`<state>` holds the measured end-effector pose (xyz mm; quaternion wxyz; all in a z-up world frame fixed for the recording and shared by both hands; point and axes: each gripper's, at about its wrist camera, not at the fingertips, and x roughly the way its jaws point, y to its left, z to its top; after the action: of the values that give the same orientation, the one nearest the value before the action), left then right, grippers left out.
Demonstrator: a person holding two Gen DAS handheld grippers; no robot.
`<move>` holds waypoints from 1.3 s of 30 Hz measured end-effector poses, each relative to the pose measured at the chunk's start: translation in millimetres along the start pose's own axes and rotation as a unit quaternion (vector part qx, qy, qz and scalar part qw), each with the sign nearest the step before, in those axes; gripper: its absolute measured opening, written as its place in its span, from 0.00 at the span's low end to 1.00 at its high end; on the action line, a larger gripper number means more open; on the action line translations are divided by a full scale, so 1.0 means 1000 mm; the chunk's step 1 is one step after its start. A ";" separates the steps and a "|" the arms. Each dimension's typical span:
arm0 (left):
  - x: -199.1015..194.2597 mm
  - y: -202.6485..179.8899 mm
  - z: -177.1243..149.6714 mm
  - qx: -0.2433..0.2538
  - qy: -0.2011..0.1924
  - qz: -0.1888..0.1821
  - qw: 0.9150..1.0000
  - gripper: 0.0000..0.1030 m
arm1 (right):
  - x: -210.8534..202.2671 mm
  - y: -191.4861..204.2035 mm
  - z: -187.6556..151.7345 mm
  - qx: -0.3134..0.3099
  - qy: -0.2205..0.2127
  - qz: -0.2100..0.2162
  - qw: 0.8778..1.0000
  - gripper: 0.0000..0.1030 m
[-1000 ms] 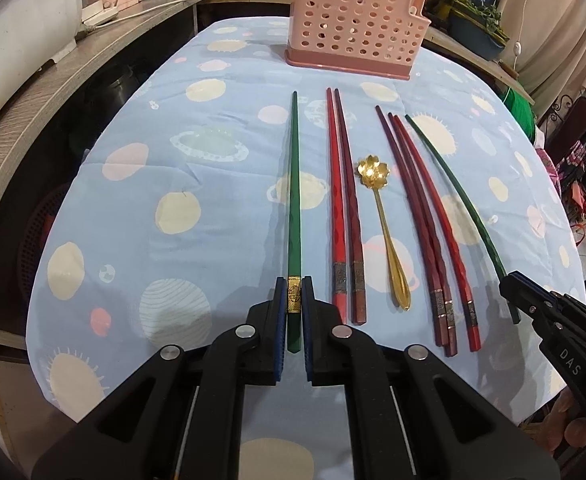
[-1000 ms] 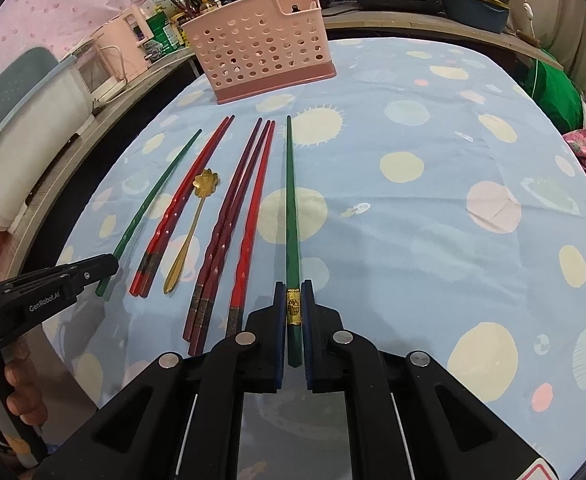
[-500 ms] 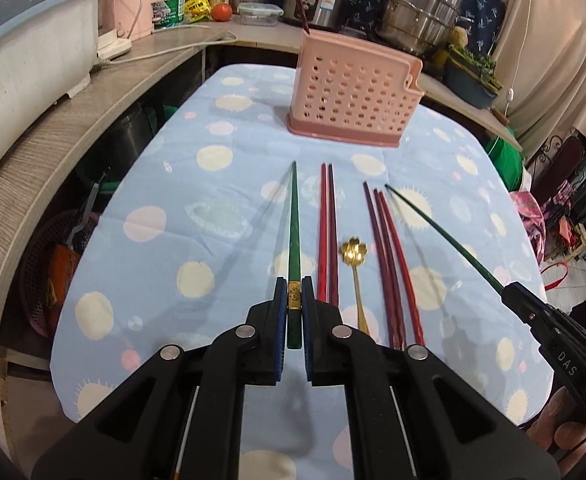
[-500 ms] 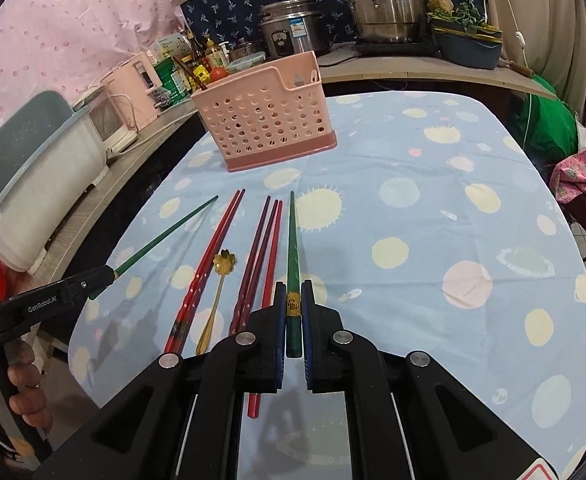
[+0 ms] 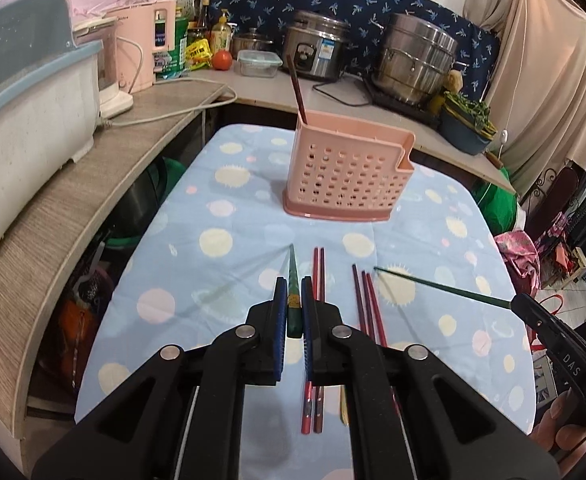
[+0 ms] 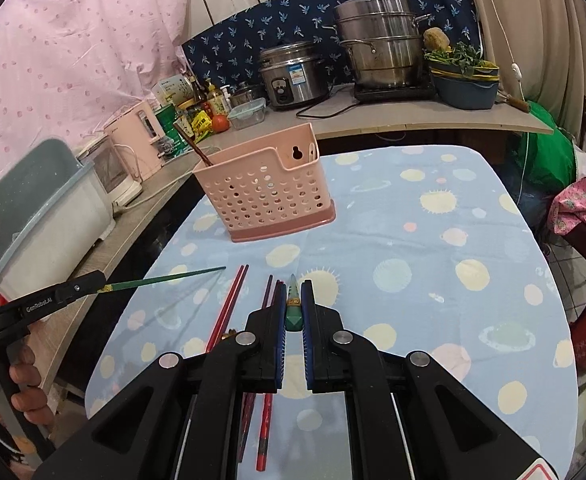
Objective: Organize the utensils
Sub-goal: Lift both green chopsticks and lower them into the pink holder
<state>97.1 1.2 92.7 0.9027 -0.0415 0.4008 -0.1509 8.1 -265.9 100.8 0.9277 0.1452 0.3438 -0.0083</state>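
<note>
Two green chopsticks are off the bench, one pinched in each pair of tongs. The left tongs (image 5: 291, 312) clamp the left stick (image 5: 293, 280) by its gold band, tip towards the pink basket (image 5: 347, 174) at the bench's far end. The right tongs (image 6: 293, 310) grip the right stick (image 6: 294, 292) the same way. Red chopsticks (image 5: 318, 276) lie on the bench (image 5: 213, 216) beneath. The left view shows the right stick from the side; the right view shows the left hand (image 6: 17, 392) and the basket's back wall with its hanging hole.
</note>
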 end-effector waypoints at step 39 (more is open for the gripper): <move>-0.044 -0.038 0.217 -0.003 -0.205 -0.015 0.979 0.06 | 0.011 0.007 0.212 0.032 -0.174 0.057 0.983 0.07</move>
<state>219.5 -31.7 277.7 0.9631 -0.0807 0.2071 -0.1515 151.6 -317.0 248.6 0.9672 0.1903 0.1679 0.0089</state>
